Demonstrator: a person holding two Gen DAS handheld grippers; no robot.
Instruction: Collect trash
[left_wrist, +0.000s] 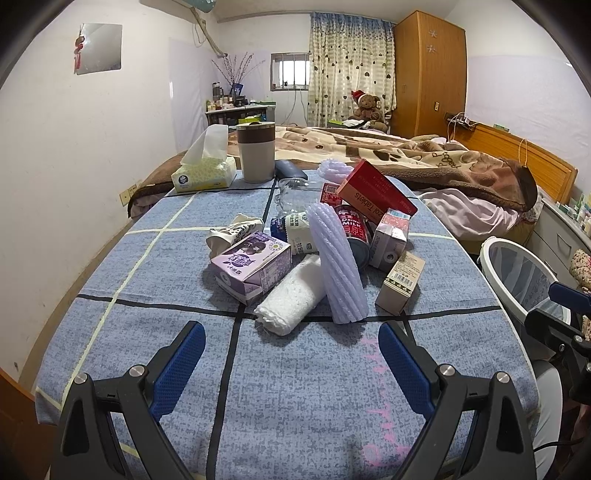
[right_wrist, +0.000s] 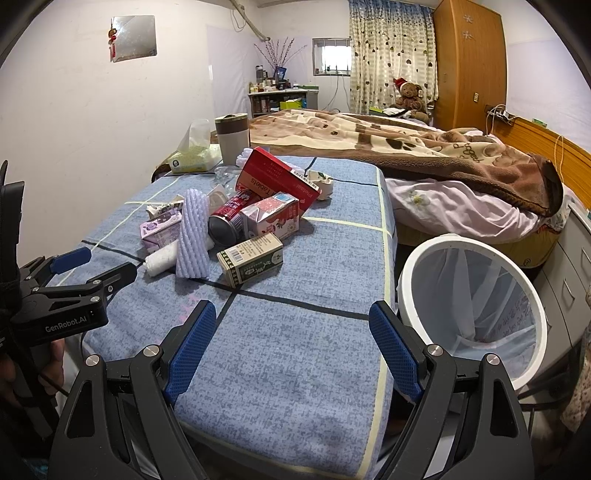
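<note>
A pile of trash lies on the blue checked table (left_wrist: 140, 280): a purple carton (left_wrist: 251, 267), a rolled white towel (left_wrist: 291, 295), a lilac foam net sleeve (left_wrist: 338, 266), a red milk can (left_wrist: 352, 229), a red tablet box (left_wrist: 373, 194), a pink carton (left_wrist: 388, 236) and a small beige box (left_wrist: 400, 282). My left gripper (left_wrist: 291, 345) is open and empty, just short of the towel. My right gripper (right_wrist: 293, 325) is open and empty over the table's near right corner, beside the white bin (right_wrist: 472, 306) with its clear liner. The beige box (right_wrist: 251, 260) lies nearest it.
A tissue box (left_wrist: 205, 173) and a brown-banded cup (left_wrist: 256, 151) stand at the table's far end. A bed with a brown blanket (right_wrist: 424, 147) lies to the right behind the bin. A wardrobe (left_wrist: 428, 70) stands at the back.
</note>
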